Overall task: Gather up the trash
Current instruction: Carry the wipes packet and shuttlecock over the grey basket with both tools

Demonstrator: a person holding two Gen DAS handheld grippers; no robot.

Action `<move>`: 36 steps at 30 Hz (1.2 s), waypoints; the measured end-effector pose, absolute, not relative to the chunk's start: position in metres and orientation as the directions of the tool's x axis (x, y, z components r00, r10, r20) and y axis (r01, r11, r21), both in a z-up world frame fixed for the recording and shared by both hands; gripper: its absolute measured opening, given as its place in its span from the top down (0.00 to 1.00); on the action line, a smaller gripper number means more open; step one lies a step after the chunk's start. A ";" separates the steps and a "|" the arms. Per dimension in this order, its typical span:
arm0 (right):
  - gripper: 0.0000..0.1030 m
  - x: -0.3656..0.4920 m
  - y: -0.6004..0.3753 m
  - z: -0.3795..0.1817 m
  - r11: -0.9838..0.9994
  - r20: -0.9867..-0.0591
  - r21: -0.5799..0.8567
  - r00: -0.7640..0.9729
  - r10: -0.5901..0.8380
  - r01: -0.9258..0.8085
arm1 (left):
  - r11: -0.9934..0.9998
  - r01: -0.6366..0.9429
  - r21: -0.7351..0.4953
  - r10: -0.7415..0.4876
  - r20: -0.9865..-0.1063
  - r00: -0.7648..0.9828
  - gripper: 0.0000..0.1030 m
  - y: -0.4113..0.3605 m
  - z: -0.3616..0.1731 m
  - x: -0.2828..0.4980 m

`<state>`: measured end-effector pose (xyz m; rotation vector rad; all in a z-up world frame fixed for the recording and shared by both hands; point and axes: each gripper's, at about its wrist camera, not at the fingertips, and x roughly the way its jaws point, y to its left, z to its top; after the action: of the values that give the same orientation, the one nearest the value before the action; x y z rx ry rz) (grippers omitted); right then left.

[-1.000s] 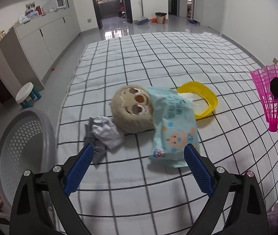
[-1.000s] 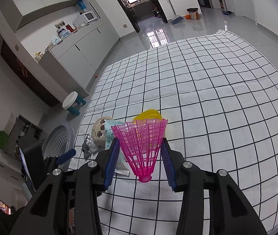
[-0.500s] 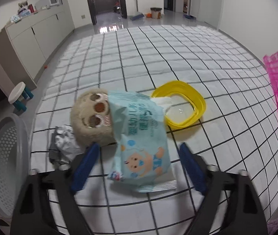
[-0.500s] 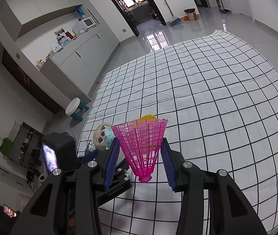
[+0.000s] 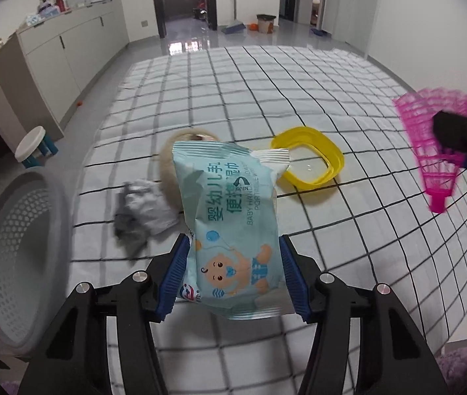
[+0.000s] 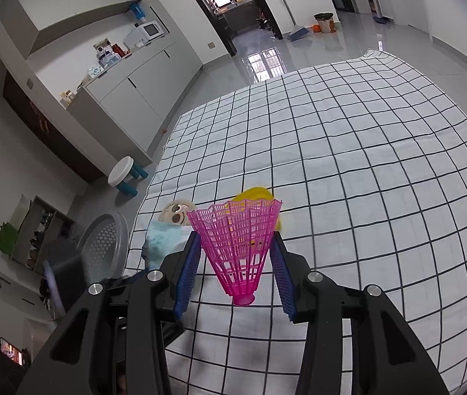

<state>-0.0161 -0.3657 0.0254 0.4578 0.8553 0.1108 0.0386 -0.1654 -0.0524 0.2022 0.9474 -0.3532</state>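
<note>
A light-blue baby wipes pack [image 5: 230,204] stands upright between the blue pads of my left gripper [image 5: 233,240]. The jaws are closing and both pads press its lower sides. The pack is raised off the checked sheet [image 5: 266,98] and shows in the right wrist view too [image 6: 161,240]. A crumpled grey-white paper wad [image 5: 144,210] lies just left of it. My right gripper [image 6: 236,235] is shut on a pink plastic shuttlecock [image 6: 238,247], cork end down, above the sheet. That shuttlecock [image 5: 431,151] hangs at the right of the left wrist view.
A round plush toy [image 5: 171,168] lies behind the pack, mostly hidden. A yellow bowl [image 5: 329,164] sits to its right. A grey perforated basket [image 5: 13,247] stands off the bed's left edge, and a small white stool [image 5: 34,141] is on the floor beyond it.
The left gripper slid forward around the wipes pack, its jaws narrowed onto it, and the pack now stands lifted off the sheet. The right gripper and shuttlecock stayed put.
</note>
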 end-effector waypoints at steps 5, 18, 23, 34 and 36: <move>0.59 -0.011 -0.348 0.024 0.901 -0.710 0.426 0.647 0.280 0.078 | 0.940 0.340 0.013 -0.200 -0.790 0.580 0.48 -0.129 -0.023 0.026; 0.59 0.011 -0.244 0.046 0.914 -0.701 0.401 0.620 0.353 -0.067 | 0.983 0.171 0.067 -0.073 -0.712 0.698 0.48 -0.006 0.032 0.011; 0.59 0.023 -0.198 0.056 0.907 -0.691 0.401 0.609 0.390 -0.127 | 0.991 0.108 0.076 -0.024 -0.697 0.716 0.48 0.036 0.039 0.014; 0.59 0.065 -0.109 0.058 0.883 -0.688 0.404 0.557 0.466 -0.239 | 0.995 0.001 0.097 0.068 -0.701 0.710 0.48 0.103 0.032 0.042; 0.59 0.073 -0.095 0.055 0.879 -0.691 0.402 0.544 0.475 -0.257 | 0.995 -0.014 0.096 0.078 -0.706 0.704 0.48 0.111 0.027 0.047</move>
<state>0.0730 -0.0953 0.0552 0.2662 0.8961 0.4400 0.0474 0.1111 0.0274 0.0858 0.7888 0.0513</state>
